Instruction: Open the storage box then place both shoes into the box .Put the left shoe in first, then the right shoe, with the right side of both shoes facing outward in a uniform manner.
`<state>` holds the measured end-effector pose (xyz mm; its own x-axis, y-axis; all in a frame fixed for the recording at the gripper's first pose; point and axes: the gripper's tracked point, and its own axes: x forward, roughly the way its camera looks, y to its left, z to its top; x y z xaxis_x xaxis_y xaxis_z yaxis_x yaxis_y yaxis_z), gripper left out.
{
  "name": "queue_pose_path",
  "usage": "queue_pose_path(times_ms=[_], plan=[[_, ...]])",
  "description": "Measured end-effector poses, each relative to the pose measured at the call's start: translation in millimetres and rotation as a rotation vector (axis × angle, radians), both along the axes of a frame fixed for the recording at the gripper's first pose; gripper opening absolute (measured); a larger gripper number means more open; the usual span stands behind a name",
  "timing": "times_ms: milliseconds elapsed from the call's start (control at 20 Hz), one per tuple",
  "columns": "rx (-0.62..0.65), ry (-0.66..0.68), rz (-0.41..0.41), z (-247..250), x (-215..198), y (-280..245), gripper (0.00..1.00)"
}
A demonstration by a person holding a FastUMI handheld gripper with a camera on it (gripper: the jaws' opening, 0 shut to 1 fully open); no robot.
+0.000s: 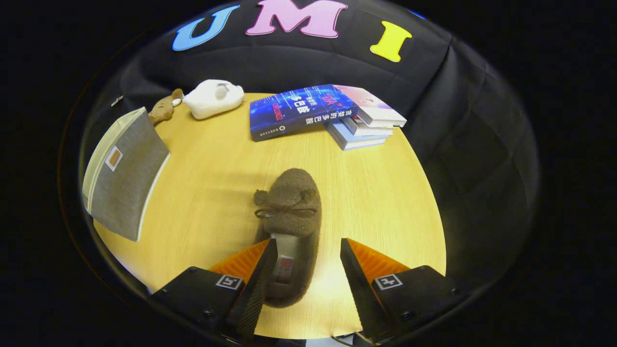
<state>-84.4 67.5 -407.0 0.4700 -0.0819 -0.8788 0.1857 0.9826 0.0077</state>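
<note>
A brown fuzzy shoe (289, 202) with a small bow lies on the wooden table (376, 193), toe pointing away from me. My gripper (308, 243) is open and straddles its heel end. The left finger (260, 270) overlaps the shoe's opening and left side. The right finger (354, 270) stands a little off the shoe's right side. The grey fabric storage box (123, 178) with a white rim and an orange tag stands at the table's left edge, its lid side towards me. A second brown fuzzy thing (164, 108) peeks out behind the box; I cannot tell if it is the other shoe.
A white plush thing (214, 99) lies at the back of the table, beside the brown thing. A stack of books (328, 115) sits at the back right, beyond the shoe. The table edge curves close on the right.
</note>
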Motion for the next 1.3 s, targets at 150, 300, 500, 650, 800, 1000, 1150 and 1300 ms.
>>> queue_pose_path(times_ms=[150,300,500,650,800,1000,1150,1300], plan=[[-0.039,0.009,0.011,-24.0,13.4,-8.4,0.79],[-0.01,0.011,-0.002,-41.0,25.8,-8.4,0.63],[-0.013,0.018,0.005,-54.7,36.5,-6.8,0.4],[-0.037,0.026,-0.044,-54.2,35.8,-13.8,0.12],[0.024,0.015,-0.089,-41.6,33.8,-6.1,0.08],[0.067,-0.058,-0.08,6.4,41.1,9.3,0.08],[0.114,-0.125,-0.045,56.3,55.0,36.1,0.08],[0.181,-0.186,0.014,106.5,77.3,77.0,0.08]])
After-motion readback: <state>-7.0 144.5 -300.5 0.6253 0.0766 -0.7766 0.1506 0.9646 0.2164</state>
